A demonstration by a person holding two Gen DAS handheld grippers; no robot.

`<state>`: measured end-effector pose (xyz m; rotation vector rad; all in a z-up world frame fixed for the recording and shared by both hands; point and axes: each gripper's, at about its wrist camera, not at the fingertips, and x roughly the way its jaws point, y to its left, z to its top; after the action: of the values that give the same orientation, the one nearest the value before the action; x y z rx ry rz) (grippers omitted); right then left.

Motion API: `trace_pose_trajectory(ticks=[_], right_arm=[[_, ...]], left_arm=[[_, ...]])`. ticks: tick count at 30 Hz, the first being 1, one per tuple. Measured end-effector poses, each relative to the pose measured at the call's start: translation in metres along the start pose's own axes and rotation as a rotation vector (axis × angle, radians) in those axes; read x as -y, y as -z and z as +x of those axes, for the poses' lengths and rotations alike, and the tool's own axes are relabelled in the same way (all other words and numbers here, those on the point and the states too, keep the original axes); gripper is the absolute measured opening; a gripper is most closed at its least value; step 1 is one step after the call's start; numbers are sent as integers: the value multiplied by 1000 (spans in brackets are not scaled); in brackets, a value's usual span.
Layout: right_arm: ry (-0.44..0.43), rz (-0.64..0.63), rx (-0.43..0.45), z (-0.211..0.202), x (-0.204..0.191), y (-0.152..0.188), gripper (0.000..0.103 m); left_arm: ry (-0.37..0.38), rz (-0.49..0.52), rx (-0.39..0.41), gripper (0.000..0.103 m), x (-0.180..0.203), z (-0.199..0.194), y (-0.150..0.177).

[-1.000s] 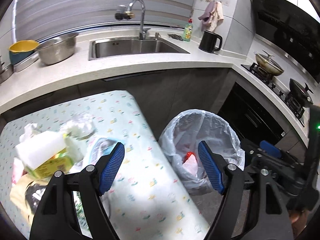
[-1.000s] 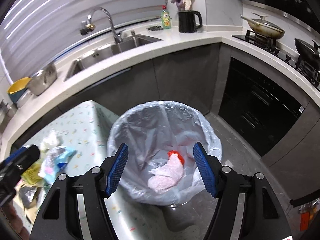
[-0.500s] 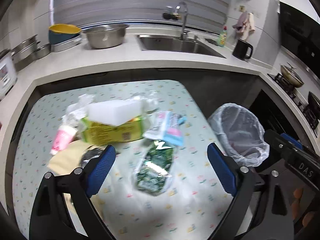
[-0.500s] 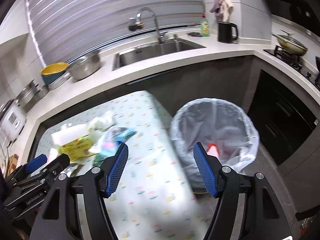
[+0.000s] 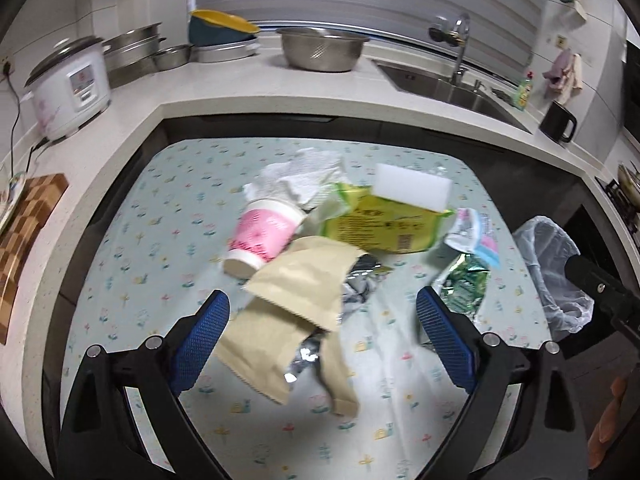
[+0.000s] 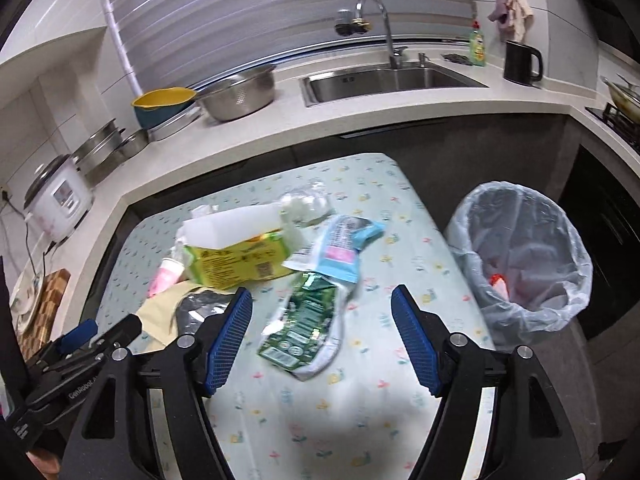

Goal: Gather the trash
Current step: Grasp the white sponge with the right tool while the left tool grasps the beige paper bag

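Trash lies piled on the flowered table (image 5: 168, 216): a pink paper cup (image 5: 262, 238), brown paper bags (image 5: 304, 284), a yellow-green package (image 5: 384, 226) with a white sponge block (image 5: 412, 186) on it, crumpled tissue (image 5: 298, 178), a blue-white wrapper (image 6: 340, 246) and a green wrapper (image 6: 306, 322). My left gripper (image 5: 322, 338) is open and empty above the brown bags. My right gripper (image 6: 322, 338) is open and empty above the green wrapper. The lined trash bin (image 6: 520, 260) stands right of the table with some trash inside.
A counter runs behind the table with a rice cooker (image 5: 66, 88), steel bowl (image 5: 320, 50), sink (image 6: 384, 78) and black kettle (image 6: 522, 62). A wooden board (image 5: 24, 224) lies at the left. A stove (image 6: 618, 114) is at the far right.
Both grippers have swung left, away from the trash bin, and now hang over the pile on the table. Both stay open and empty.
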<state>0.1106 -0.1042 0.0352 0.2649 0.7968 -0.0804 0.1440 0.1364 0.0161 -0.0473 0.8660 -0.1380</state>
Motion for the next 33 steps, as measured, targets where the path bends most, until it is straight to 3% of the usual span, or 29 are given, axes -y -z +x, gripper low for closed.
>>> trace_pose_trajectory(ticks=[7,20,25,29,33], right_arm=[[-38,3,-23,34,-36,-9,75],[-77,-33,-48,75,-74,-31,72],[-74,-8,-52,98,-93,-39,79],[-38,4,-42,115,-109,-39,84],[52,-28,-39,132,-123,-37,84]], left_arm=[[-8,-31,-14,90,-27,16,-9],[0,-64,-53,90,-38,47,-10],[-20,-98,-38,90,-56,47,-20],[-42,-123,-35,90,-73,52,-30],[-55,-147,-39,90,-86,57,-34]])
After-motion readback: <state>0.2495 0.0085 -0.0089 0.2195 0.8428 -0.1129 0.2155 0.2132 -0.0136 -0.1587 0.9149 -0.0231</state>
